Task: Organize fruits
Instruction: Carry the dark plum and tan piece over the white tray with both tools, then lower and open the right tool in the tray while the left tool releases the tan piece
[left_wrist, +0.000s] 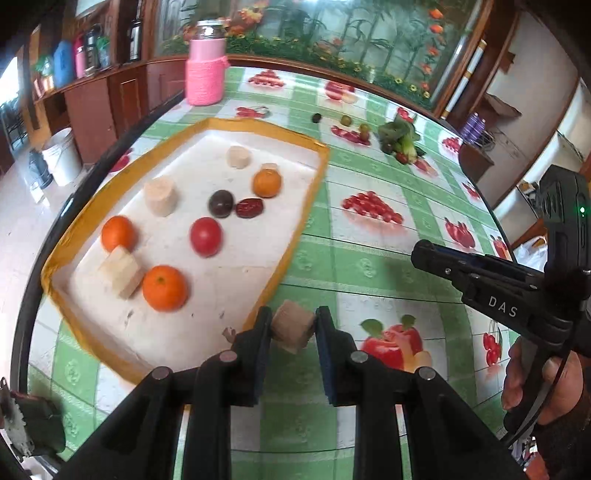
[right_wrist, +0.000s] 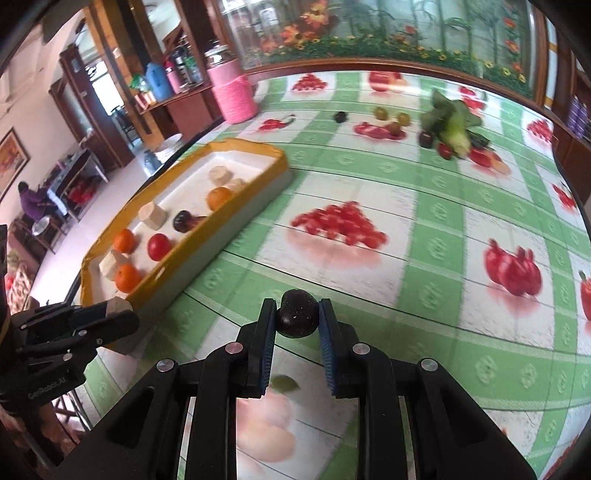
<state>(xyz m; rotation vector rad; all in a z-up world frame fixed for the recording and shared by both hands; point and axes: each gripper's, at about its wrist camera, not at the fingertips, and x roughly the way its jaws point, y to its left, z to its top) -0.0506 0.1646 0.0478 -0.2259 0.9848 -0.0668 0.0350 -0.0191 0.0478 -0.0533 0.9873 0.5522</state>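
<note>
Over the near corner of the yellow-rimmed tray (left_wrist: 310, 192), the left gripper (left_wrist: 293, 328) pinched a pale cut fruit chunk (left_wrist: 293, 326) between its two pads, chunk sitting right at the tips w/ little pad overlap. Right gripper (right_wrist: 297, 317) was off to the side above the green checked tablecloth (right_wrist: 406, 295), fingers closed on a small dark round fruit (right_wrist: 297, 314), also held near the tips. Tray already held three oranges, e.g. the nearest orange (left_wrist: 164, 288), a red tomato (left_wrist: 205, 236), a dark plum-like fruit (left_wrist: 221, 203), a red date (left_wrist: 250, 208) & several pale chunks, one being the wedge-shaped chunk (left_wrist: 122, 271) touching the nearest orange. Judgement: step in hand looked like placing both held pieces into the tray, left first since it was closest. To do it well, carry the chunk over the rim & on to the bare white floor by the near corner, away from orange & tomato, lower till it almost touches, then spread the fingers slowly so it doesn't tumble. Round fruit would likely roll, so set it against a chunk or the wall, not on open floor. Keep the two grippers apart so they don't knock. More loose fruit (right_wrist: 391, 123) & a leafy bunch (right_wrist: 454, 129) remained at the far side, near the pink jar (right_wrist: 232, 92), so sorting seemed partway done.
</note>
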